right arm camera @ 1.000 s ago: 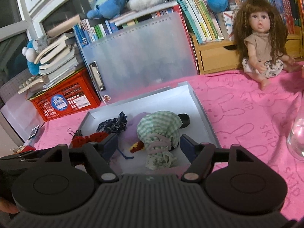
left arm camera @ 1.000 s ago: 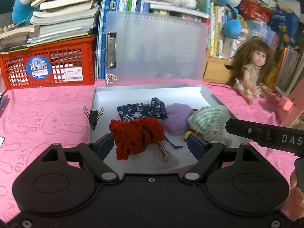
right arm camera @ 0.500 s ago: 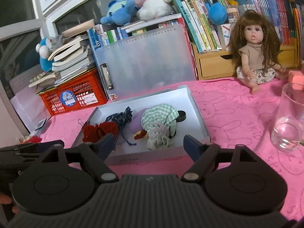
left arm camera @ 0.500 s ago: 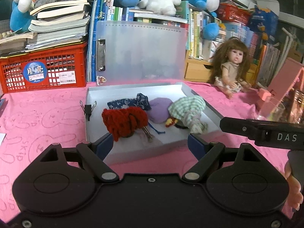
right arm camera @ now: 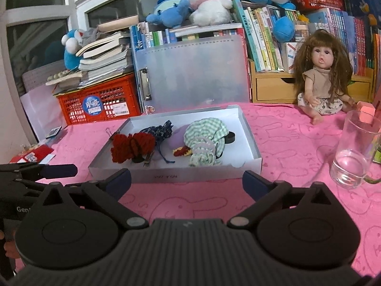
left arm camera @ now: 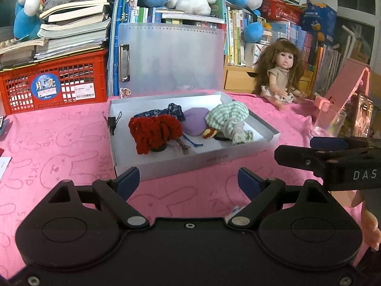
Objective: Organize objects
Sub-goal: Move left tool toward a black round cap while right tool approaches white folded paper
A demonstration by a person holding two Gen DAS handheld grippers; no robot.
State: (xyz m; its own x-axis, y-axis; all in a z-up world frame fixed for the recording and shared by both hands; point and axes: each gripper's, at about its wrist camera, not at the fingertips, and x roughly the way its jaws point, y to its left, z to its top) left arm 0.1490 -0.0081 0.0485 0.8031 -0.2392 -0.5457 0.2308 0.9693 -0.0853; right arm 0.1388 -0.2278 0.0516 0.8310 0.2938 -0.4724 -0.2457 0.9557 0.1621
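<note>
A white shallow box [left arm camera: 204, 160] [right arm camera: 176, 175] sits on the pink cloth. In it lie a red knitted pouch [left arm camera: 154, 131] [right arm camera: 132, 145], a dark blue patterned pouch [left arm camera: 166, 114], a purple pouch [left arm camera: 194, 124] and a green checked pouch [left arm camera: 227, 116] [right arm camera: 206, 134]. My left gripper [left arm camera: 188, 183] is open and empty, just in front of the box's near wall. My right gripper [right arm camera: 187, 183] is open and empty, also just short of the near wall.
A black binder clip [left arm camera: 112, 121] is on the box's left wall. A glass [right arm camera: 354, 150] stands at the right, a doll [right arm camera: 321, 78] behind it. A red crate [left arm camera: 54, 83], a translucent clipboard case [left arm camera: 171, 57] and books line the back.
Both grippers have pulled back from over the box towards me, so the whole box and more of the pink cloth now show. Both stayed open and empty.
</note>
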